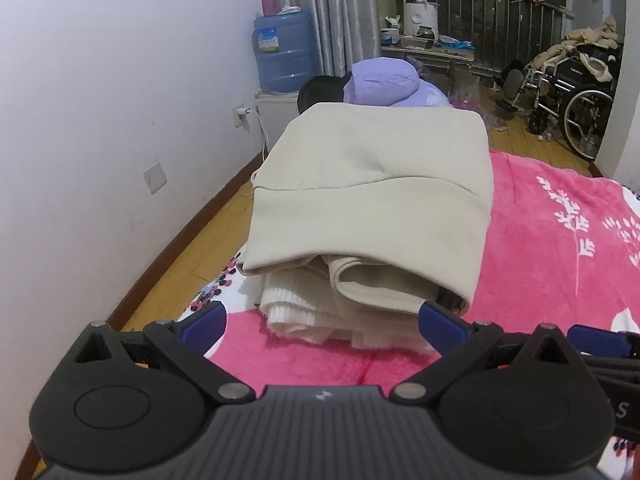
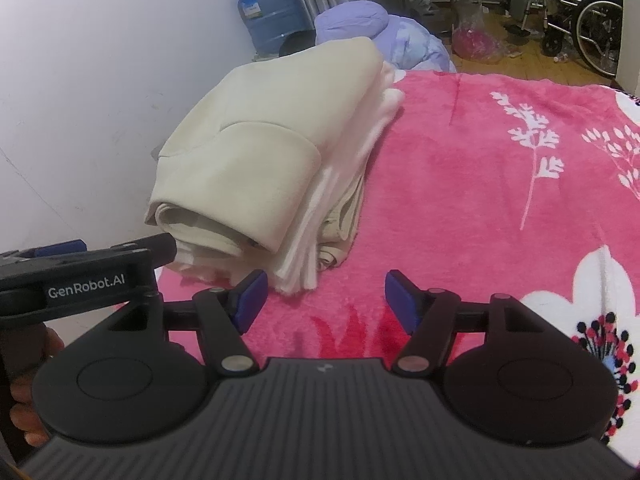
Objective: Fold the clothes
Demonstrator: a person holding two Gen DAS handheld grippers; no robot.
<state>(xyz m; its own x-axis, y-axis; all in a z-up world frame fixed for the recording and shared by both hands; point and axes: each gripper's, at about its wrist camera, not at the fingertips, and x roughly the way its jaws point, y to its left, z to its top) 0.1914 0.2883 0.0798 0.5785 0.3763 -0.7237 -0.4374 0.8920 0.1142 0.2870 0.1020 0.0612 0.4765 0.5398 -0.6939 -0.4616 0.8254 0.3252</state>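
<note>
While both grippers, left [image 1: 322, 322] & right [image 2: 323, 300], gape empty, folded garment [image 1: 372, 200] sits near blanket [image 1: 560, 260] edge.

White wall [image 1: 120, 100] at 9 o'clock, with a wall socket [image 1: 155, 178]. Wooden floor [image 1: 192, 256] beneath. Blue water jug [image 1: 285, 54] and grey curtains [image 1: 324, 12] at 12 o'clock. Wheelchair [image 1: 568, 92] at 2 o'clock (draped with clothing).
</note>
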